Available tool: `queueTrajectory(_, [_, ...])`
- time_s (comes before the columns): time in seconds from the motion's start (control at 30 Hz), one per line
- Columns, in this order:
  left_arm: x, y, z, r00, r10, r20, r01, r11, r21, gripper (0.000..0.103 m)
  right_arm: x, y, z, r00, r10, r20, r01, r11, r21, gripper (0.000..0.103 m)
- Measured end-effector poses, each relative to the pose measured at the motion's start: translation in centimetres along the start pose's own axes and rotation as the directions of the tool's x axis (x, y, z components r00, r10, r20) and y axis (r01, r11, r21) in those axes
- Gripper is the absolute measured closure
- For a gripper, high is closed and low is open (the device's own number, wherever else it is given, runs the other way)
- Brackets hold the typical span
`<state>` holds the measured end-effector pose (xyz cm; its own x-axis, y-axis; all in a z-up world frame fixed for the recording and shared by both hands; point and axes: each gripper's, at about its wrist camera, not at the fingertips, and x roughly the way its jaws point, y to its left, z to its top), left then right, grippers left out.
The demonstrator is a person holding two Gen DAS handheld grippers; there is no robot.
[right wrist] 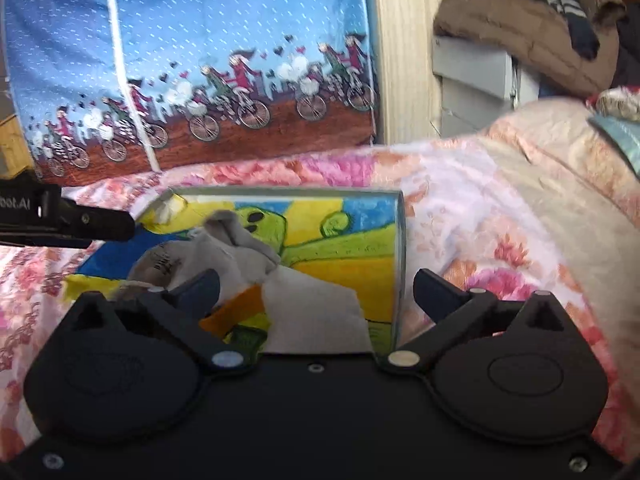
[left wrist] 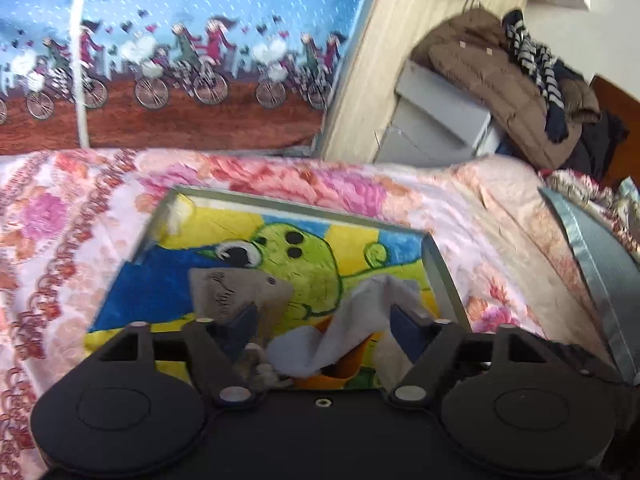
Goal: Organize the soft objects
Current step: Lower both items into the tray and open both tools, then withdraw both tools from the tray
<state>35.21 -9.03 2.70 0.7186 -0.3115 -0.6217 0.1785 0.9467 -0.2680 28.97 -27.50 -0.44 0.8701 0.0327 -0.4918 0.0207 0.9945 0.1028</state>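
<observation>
A shallow grey-rimmed box (left wrist: 304, 205) (right wrist: 400, 256), lined with a bright cartoon picture, lies on the flowered bedspread (left wrist: 472, 216). Inside it lie a grey cloth item with dark markings (left wrist: 236, 288) (right wrist: 228, 248) and a crumpled white cloth (left wrist: 352, 320) (right wrist: 316, 312). My left gripper (left wrist: 324, 326) hangs over the near part of the box, open; the white cloth lies loose between its fingers and its pads do not press on it. My right gripper (right wrist: 318, 288) stands wide open above the white cloth. The left gripper's black finger (right wrist: 80, 224) shows at the left edge of the right wrist view.
A blue fabric panel printed with cyclists (left wrist: 180, 52) stands behind the bed. To the right are a wooden board (left wrist: 384, 40), grey boxes (left wrist: 436, 120) under a brown jacket (left wrist: 492, 76) with a striped scarf (left wrist: 532, 56), and a grey lid (left wrist: 596, 256) on the bed.
</observation>
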Motion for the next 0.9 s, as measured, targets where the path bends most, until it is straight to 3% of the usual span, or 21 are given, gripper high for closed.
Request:
queueTrajectory(0.17, [-3.7,1.4,-1.4,0.996,0.014,0.087,-0.012,1.000,-0.024,0.018,-3.8,0.9,0.6,0.997,0.021,0.071,-0.021,1.000,-0.001,0.000])
queueTrajectory(0.33, [-8.1,1.7,-3.2,0.980,0.039,0.195,-0.033,0.999,-0.032,0.009,-7.9,1.8,1.3,0.988,0.045,0.150,-0.059,0.994,0.088,0.000])
queueTrajectory(0.47, [-11.8,1.8,-4.6,0.969,0.048,0.244,-0.042,0.999,-0.028,0.003,-11.1,2.8,0.4,0.982,0.049,0.183,-0.067,0.994,0.092,0.000])
queueTrajectory(0.9, [-22.2,3.7,-9.8,0.954,0.072,0.292,-0.081,0.997,0.018,0.001,-18.6,7.5,-3.9,0.981,0.054,0.187,-0.061,0.998,0.030,0.000])
